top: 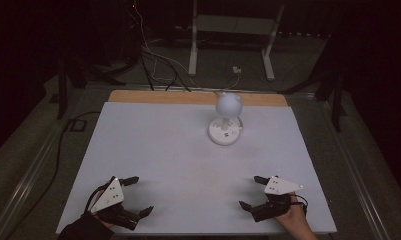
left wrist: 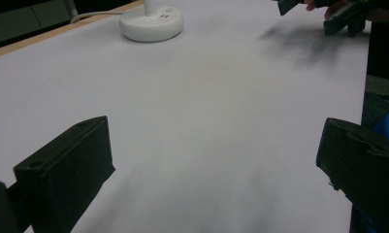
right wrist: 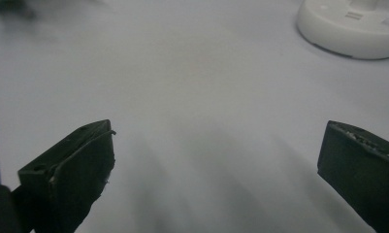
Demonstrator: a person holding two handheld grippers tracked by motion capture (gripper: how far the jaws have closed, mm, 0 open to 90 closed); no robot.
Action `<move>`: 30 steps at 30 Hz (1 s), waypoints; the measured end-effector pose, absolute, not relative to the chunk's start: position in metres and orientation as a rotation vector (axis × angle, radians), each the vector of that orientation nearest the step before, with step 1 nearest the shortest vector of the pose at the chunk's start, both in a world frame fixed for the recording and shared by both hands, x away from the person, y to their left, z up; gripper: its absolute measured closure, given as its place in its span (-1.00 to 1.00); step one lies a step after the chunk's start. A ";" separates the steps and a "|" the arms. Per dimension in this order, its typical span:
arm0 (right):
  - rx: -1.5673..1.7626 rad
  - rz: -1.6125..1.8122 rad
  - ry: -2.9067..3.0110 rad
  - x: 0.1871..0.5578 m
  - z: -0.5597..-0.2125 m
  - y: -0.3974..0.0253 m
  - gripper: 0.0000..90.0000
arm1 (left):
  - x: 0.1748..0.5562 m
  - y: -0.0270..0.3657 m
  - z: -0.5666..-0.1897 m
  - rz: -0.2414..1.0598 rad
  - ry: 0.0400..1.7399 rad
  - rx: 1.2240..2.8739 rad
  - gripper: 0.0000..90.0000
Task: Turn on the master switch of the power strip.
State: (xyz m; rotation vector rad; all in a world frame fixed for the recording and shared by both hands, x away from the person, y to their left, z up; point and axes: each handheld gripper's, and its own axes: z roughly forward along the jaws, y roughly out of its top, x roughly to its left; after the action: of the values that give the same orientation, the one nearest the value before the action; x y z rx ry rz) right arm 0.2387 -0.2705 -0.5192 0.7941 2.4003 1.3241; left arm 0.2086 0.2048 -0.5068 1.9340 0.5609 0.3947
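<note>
The left gripper (top: 136, 195) rests low over the near left part of the white table (top: 158, 150), its jaws spread wide apart with nothing between them. In the left gripper view, bare tabletop lies in the gap between the two black jaws. The right gripper (top: 253, 192) sits opposite it over the near right part of the table, held by a hand (top: 293, 217) at the near edge, its jaws likewise wide apart and holding nothing. The two grippers point toward each other, well apart, with open tabletop between them; from the left gripper's view the right gripper (left wrist: 328, 12) shows at the far upper right.

Beyond both grippers, farther from the person and closer to the right gripper's side, stands a small white desk lamp (top: 226, 120). Its round flat base (left wrist: 152, 23) rests on the table, and its ball-shaped head (top: 229, 103) rises above the base. From the right gripper's view the base (right wrist: 349, 29) lies ahead and to the right of the jaws, well apart from them. A white cable (top: 208, 80) runs from behind the lamp off the far edge of the table onto the floor.
</note>
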 end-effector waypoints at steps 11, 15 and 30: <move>0.787 1.341 2.412 0.236 -0.517 -0.269 -1.00 | 0.209 0.204 -0.507 0.382 0.560 1.929 -1.00; 0.788 1.343 2.413 0.236 -0.516 -0.269 -1.00 | 0.209 0.204 -0.507 0.382 0.561 1.934 -1.00; 0.798 1.380 2.417 0.235 -0.510 -0.266 -1.00 | 0.210 0.204 -0.508 0.377 0.570 1.927 -1.00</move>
State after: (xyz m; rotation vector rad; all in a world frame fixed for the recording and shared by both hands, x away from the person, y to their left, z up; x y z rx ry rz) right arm 0.2351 -0.2663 -0.5104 0.7979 2.4173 1.3800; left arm 0.2096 0.2037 -0.5078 1.9271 0.5703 0.3771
